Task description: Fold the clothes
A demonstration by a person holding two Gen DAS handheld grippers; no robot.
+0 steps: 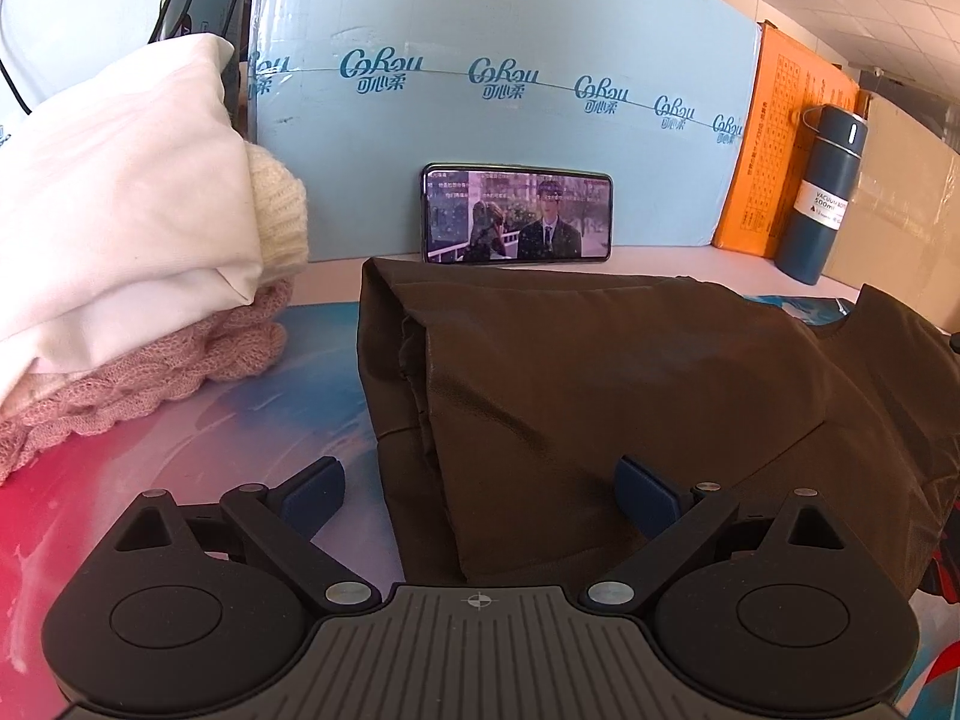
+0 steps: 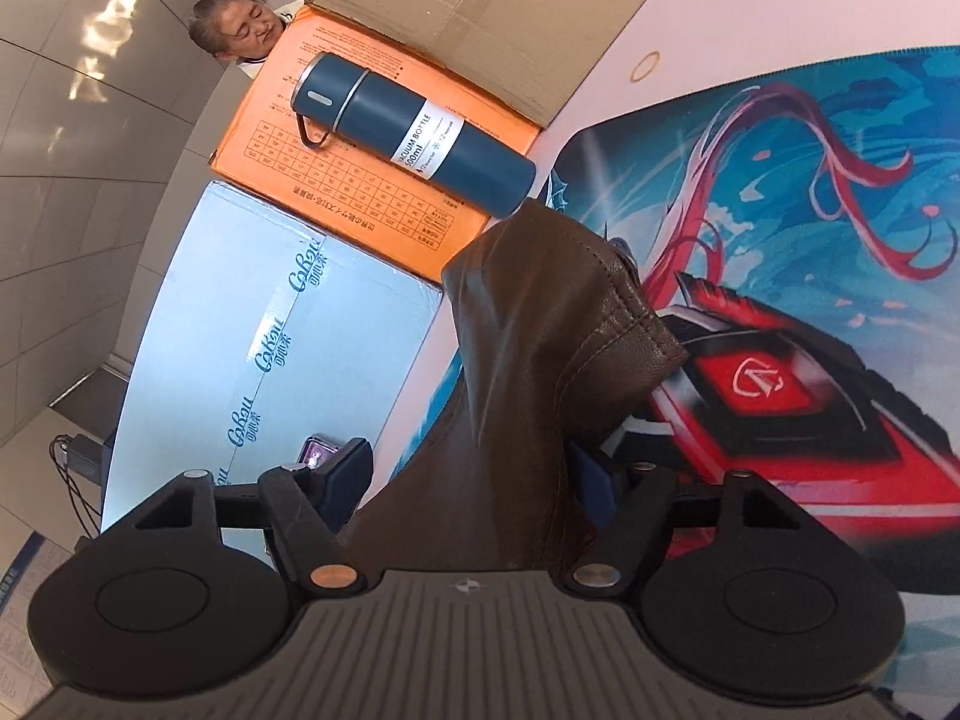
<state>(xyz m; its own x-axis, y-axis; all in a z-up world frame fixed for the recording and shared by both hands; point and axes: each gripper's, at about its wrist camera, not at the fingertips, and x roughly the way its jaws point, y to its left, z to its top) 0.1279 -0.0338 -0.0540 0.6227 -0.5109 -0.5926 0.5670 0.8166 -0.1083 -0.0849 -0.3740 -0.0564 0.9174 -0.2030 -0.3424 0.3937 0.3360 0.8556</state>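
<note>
A dark brown leather-like garment point(image 1: 630, 396) lies partly folded on the printed mat point(image 1: 180, 450). My left gripper point(image 1: 480, 486) is open, low over the garment's near left edge, with blue pads either side of it and nothing held. In the right wrist view the camera is rolled sideways. A stitched corner of the brown garment point(image 2: 540, 372) rises between the blue pads of my right gripper point(image 2: 474, 480). The jaws stand wide apart around the fabric, and I cannot tell whether they pinch it.
A stack of folded clothes, white point(image 1: 120, 210) on pink knit point(image 1: 150, 372), sits at left. A phone point(image 1: 519, 213) playing video leans on a light blue box point(image 1: 510, 60). A dark blue vacuum bottle point(image 1: 822, 192) and an orange box point(image 1: 780, 138) stand at right.
</note>
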